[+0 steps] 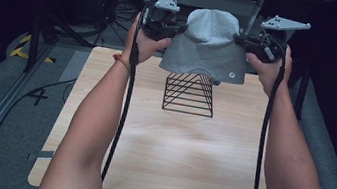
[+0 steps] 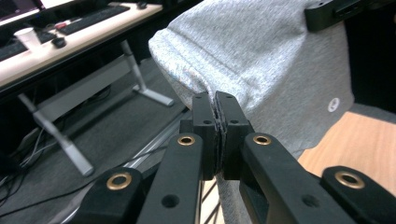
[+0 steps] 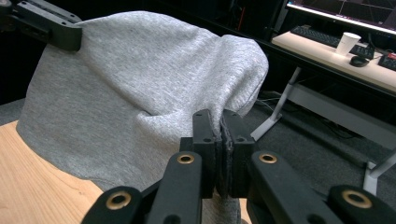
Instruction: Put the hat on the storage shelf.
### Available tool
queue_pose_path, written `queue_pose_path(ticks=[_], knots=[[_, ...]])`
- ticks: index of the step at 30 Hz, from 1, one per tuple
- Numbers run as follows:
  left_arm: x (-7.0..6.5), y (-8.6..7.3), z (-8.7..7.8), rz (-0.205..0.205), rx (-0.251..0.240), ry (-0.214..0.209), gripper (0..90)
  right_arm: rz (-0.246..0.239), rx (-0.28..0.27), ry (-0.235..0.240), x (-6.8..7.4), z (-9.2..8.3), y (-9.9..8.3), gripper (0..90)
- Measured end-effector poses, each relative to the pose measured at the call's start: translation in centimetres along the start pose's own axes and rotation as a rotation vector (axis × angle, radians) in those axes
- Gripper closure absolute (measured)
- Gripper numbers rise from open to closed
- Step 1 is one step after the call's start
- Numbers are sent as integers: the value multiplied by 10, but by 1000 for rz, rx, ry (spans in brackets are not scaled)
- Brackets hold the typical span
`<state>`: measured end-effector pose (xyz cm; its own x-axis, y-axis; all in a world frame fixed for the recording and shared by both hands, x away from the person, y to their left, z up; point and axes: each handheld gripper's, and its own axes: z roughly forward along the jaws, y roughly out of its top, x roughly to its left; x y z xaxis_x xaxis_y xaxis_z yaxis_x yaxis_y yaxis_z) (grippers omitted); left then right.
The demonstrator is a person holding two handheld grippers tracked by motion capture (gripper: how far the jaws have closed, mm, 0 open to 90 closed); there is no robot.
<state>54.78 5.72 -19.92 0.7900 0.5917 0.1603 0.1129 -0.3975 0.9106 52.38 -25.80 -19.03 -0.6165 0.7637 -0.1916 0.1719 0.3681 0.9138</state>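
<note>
Grey garment (image 1: 208,42), pinched by left gripper (image 1: 180,27) and right gripper (image 1: 239,38), hangs above wire rack (image 1: 190,93), not yet draped.

The grey cloth (image 1: 207,45) hangs over the top of the black wire rack (image 1: 190,95), hiding the rack's upper part. A small round mark near the cloth's lower hem is too small to read. In the left gripper view the cloth's top is cut off by the edge, and the cloth's edge vanishes between the fingers (image 2: 204,116).
</note>
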Motion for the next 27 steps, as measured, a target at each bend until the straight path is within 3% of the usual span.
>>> queue_pose_path(ticks=[10,14,22,27], knots=[[8,-10,21,-21,19,9,879,17,28,-6,-8,21,-8,862],[12,-12,24,-21,15,31,879,27,28,-20,-10,23,-10,862],[10,-14,29,-32,2,-4,879,33,22,-27,-16,22,-10,862],[7,-24,27,-29,-1,-36,879,37,26,-2,-14,22,-19,861]])
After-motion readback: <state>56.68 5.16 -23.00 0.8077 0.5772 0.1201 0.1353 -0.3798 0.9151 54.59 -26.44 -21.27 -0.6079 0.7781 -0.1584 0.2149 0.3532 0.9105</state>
